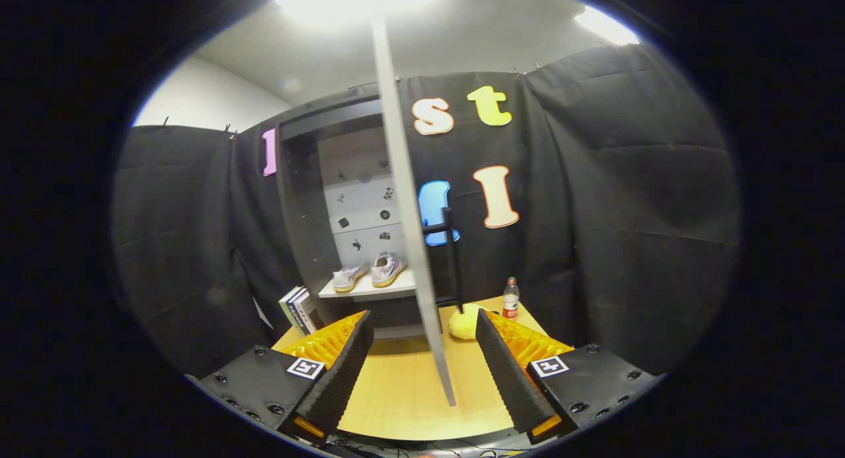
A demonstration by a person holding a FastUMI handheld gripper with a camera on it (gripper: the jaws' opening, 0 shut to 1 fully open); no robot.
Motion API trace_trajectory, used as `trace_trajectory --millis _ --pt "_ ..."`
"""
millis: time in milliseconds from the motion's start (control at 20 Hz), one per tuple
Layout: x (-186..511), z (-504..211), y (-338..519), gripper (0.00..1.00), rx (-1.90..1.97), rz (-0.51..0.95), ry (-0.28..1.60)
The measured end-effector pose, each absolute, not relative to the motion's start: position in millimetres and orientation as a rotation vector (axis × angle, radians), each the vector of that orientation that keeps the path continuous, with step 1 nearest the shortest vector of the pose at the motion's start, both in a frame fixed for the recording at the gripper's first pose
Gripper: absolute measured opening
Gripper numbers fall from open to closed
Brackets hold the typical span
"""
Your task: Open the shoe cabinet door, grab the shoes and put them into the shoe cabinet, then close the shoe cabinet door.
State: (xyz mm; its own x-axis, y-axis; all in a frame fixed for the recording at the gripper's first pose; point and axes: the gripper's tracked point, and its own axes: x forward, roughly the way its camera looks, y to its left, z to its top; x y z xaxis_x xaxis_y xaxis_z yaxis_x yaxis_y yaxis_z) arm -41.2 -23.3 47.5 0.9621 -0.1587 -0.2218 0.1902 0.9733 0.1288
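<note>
White low-top sneakers [370, 272], a pair, sit side by side on the pale shelf [370, 290] inside the dark open-fronted shoe cabinet [300, 200], well beyond the gripper [424, 329] and a little left of it. Grey cabinet door [406, 207] with a black bar handle [451, 257] stands swung out edge-on, its lower edge between the fingers. Gripper gapes wide, holding nothing, over the light wooden tabletop [409, 385]. Yellow soft lump [464, 323] lies just beside the right finger; clear red-labelled bottle [511, 298] beyond it; upright books [299, 309] beside the cabinet.
</note>
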Motion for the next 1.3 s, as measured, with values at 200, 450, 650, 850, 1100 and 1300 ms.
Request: trace_trajectory --millis 200,450,650,850,1100,1300 --pt "-26.1 50.8 -84.1 0.98 0.173 -0.210 0.189" --pt "20.2 50.4 -124.3 0.98 0.200 -0.172 0.161" --pt "56.2 39.8 -124.7 0.98 0.172 -0.081 0.184" --pt "72.8 32.5 -114.1 0.97 0.112 -0.022 0.213" --pt "71.2 37.0 -102.9 0.96 0.050 -0.044 0.182" --pt "65.4 38.0 -94.9 0.97 0.028 -0.108 0.171"
